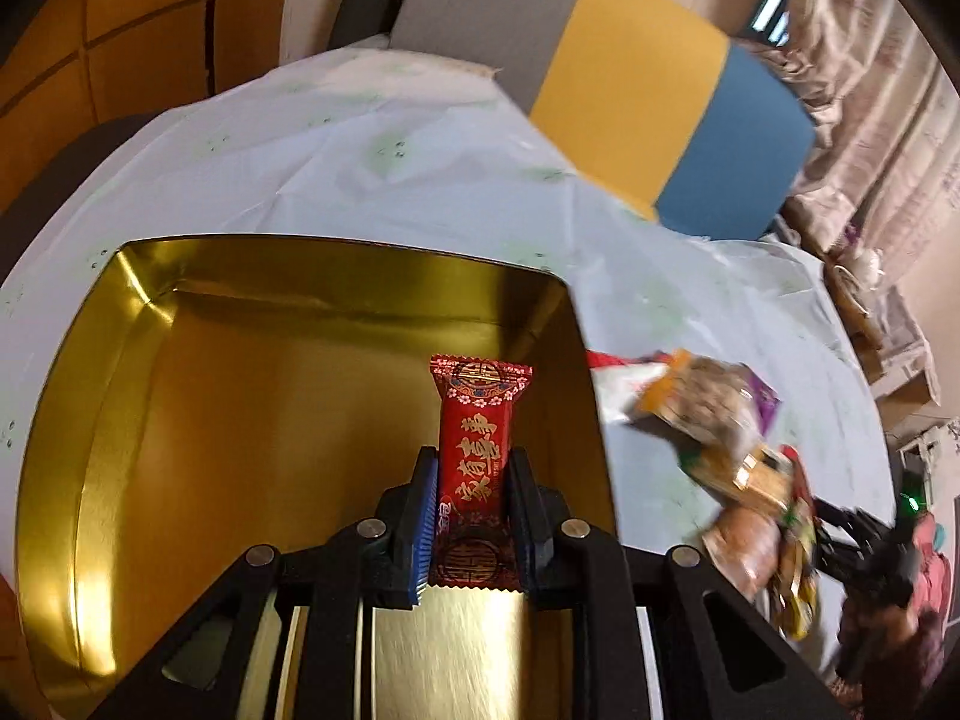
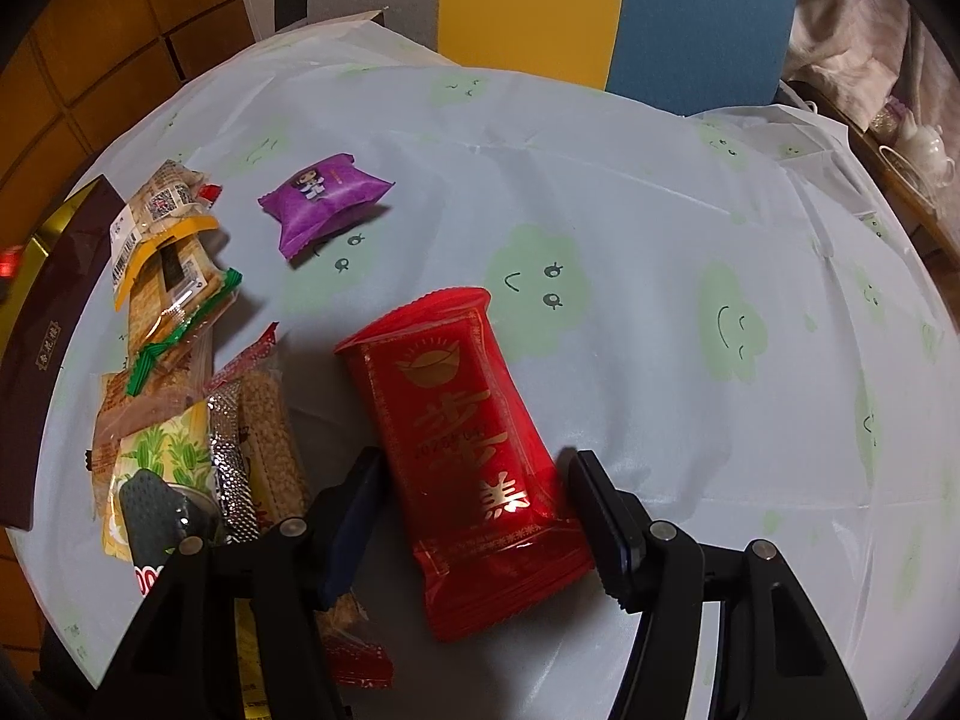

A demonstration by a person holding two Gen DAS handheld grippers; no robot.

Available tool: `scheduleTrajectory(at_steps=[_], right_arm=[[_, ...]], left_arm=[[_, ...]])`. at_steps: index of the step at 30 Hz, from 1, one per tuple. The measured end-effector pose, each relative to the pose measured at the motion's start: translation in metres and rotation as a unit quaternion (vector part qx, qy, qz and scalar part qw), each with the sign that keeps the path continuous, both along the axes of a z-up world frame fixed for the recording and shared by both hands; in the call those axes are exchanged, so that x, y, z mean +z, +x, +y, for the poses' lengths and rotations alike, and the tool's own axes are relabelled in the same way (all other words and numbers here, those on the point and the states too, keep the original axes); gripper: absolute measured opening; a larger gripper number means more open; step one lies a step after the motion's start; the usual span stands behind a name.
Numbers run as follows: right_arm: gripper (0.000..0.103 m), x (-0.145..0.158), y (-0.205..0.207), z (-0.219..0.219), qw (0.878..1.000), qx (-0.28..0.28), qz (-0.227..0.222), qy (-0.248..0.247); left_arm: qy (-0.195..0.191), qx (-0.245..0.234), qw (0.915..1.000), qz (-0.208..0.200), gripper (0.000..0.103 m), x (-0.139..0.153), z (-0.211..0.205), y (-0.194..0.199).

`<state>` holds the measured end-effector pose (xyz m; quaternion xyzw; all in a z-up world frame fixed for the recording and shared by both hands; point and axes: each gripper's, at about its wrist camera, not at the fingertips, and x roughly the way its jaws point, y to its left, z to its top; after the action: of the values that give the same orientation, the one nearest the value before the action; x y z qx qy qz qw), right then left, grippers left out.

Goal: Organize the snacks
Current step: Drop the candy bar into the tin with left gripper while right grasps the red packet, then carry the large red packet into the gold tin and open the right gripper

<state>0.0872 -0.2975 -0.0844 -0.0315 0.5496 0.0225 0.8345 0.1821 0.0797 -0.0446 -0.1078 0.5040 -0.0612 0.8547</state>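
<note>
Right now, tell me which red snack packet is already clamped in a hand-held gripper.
The narrow red packet, pinched by the left hand-held gripper over the gold tin. The wider red packet lies on the tablecloth between the right hand-held gripper's open jaws.

A pale blue tablecloth [image 2: 600,192] printed with green smiling cloud faces covers the table, creased and wrinkled across its width. Behind the table stands a chair back [image 2: 540,6] upholstered in vertical bands of grey, yellow and blue (the grey band sits at the left in both views). To the left, the floor [image 2: 90,60] is laid in orange-brown tiles with dark joints. At the far right, a crumpled beige cloth [image 2: 852,18] hangs in folds, and below it a white teapot [image 2: 924,147] sits on a wooden surface, partly cut off by the frame edge.
</note>
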Motion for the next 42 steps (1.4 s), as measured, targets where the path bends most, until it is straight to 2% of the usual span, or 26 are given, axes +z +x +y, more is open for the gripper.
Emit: scheduleTrajectory(at_steps=[2,8,11,19,23,29,33,36,38,42], right_arm=[[0.063,0.001,-0.002,-0.001,1.000,0.001,-0.001,0.000],[0.064,0.002,0.005,-0.003,1.000,0.002,-0.001,0.002],[0.064,0.001,0.006,-0.003,1.000,0.001,-0.002,0.002],[0.063,0.002,0.002,0.000,1.000,-0.003,-0.011,-0.005],[0.054,0.005,0.001,0.001,1.000,-0.018,-0.008,-0.004],[0.050,0.012,-0.008,-0.014,0.995,-0.095,0.000,0.005],[0.047,0.020,-0.022,-0.038,0.984,-0.172,-0.005,0.040],[0.045,0.036,-0.040,-0.057,0.968,-0.226,-0.031,0.106],[0.045,0.051,-0.048,-0.058,0.963,-0.229,-0.050,0.135],[0.045,0.077,-0.056,-0.034,0.964,-0.193,-0.070,0.170]], left_arm=[[0.010,-0.002,0.9999,0.000,0.022,-0.005,-0.002,0.013],[0.030,0.000,0.9995,-0.007,0.031,-0.007,-0.010,0.027],[0.020,0.001,0.9998,-0.007,0.034,-0.006,-0.011,0.023],[0.007,-0.001,0.9990,-0.045,0.035,0.013,-0.008,-0.037],[0.012,-0.011,0.9982,-0.057,0.035,0.019,-0.004,-0.072],[0.020,-0.009,0.9980,-0.059,0.035,0.017,0.012,-0.110],[0.019,0.013,0.9985,-0.051,0.035,0.010,0.026,-0.123],[0.019,0.022,0.9984,-0.048,0.035,0.008,0.035,-0.130],[0.017,0.028,0.9984,-0.046,0.035,0.006,0.038,-0.133],[0.020,0.036,0.9977,-0.054,0.035,0.008,0.040,-0.138]])
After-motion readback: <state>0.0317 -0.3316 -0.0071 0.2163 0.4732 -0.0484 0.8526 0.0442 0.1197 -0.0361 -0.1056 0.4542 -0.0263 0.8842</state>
